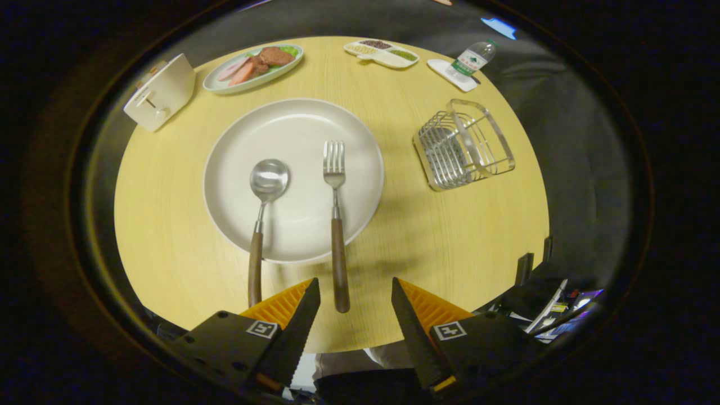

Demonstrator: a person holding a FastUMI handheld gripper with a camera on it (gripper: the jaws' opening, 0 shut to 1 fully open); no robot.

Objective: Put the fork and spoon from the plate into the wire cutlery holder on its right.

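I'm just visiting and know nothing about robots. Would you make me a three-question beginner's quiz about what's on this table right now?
1. True or false: the fork and spoon already stand in the wire cutlery holder.
2. Which handle end lies between the fingers of the gripper? A) spoon B) fork C) neither
3. Fill in: the gripper is ____ (open/shut).

Key
1. False: both lie with their heads on the plate, handles reaching over its rim towards the gripper.
2. B: the fork's handle end sits between the fingers, nearer one of them; the spoon's is beside it.
3. Open: it holds nothing.
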